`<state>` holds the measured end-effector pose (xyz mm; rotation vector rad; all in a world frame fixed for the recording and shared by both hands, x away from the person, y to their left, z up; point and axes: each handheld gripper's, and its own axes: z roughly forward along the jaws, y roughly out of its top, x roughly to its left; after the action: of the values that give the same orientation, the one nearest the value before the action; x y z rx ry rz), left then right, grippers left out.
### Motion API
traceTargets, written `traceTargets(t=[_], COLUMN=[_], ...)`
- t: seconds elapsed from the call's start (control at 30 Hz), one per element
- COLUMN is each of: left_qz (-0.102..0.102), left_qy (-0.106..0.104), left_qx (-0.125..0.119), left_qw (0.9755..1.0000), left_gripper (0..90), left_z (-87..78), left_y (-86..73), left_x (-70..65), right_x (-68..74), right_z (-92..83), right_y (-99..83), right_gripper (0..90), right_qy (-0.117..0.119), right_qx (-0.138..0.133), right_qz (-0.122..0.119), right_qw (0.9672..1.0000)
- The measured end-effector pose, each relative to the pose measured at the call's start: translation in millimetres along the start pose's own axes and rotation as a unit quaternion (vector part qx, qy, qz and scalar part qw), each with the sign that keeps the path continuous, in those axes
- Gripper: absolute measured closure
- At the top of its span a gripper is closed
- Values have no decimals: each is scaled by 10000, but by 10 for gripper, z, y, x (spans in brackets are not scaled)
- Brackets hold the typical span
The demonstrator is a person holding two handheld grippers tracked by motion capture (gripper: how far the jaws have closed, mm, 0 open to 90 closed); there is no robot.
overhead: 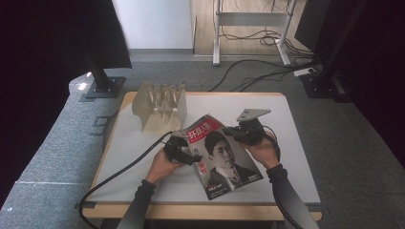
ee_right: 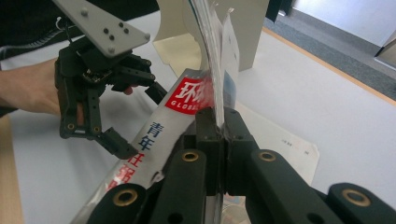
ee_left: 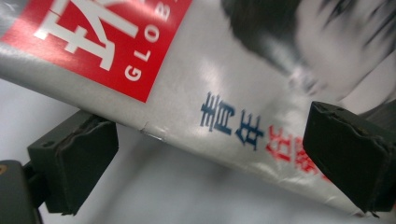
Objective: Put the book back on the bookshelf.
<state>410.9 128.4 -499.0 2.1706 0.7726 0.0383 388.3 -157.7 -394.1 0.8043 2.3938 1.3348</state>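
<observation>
The biggest thing is the wide table with a pale grey top and a light wooden edge (overhead: pixel 296 157). Everything else sits on it or hangs over it.

Next is the shiny magazine with a red title box and a picture of a person in a dark suit on its cover (overhead: pixel 222 155). It is over the middle of the table, a little toward the person's side. It is tipped, and its far corner is lifted up off the table top.

Behind the magazine, near the table's far left corner, stands a cream-coloured rack with upright slots (overhead: pixel 160 107). It is close to the magazine's lifted corner.

The right gripper (ee_right: pixel 218 126) is black, with a grey three-cornered plate on top. It is at the right edge of the magazine. Its two jaws are pressed tight together, and they pinch the edge of the magazine's pages between them.

The left gripper (overhead: pixel 179 150) is black too, and a dark cable trails from it across the table. It is at the left edge of the magazine, on the rack's side. Its jaws stand wide apart. The magazine's edge runs between the two pads (ee_left: pixel 74 163), and I see no squeeze on it.
</observation>
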Motion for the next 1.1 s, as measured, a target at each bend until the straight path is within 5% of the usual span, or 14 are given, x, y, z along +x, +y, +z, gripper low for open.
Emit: traceTargets(t=[0.1, 0.33, 0.63, 0.8, 1.1], left_qz=[99, 301, 19, 109, 465], left_qy=[66, 479, 163, 163, 426], left_qx=[-222, -62, 161, 253, -78], left_qw=[9997, 9984, 9997, 9995, 9980], left_gripper=[55, 234, 551, 618, 714], left_z=[-57, -108, -240, -327, -606], left_y=[88, 218, 329, 406, 576], left_x=[-37, -105, -78, -124, -223], right_x=[-19, -56, -68, -85, -147], right_z=[-10, -60, -80, -62, -142], right_y=[-8, -12, 38, 57, 127], right_gripper=[860, 860, 860, 860, 858], right_qy=[-43, -62, -89, -131, -296], right_qx=[-39, -141, -167, -149, -287], right_qz=[35, 81, 16, -1, 45], right_qw=[10000, 9998, 9998, 9998, 9991])
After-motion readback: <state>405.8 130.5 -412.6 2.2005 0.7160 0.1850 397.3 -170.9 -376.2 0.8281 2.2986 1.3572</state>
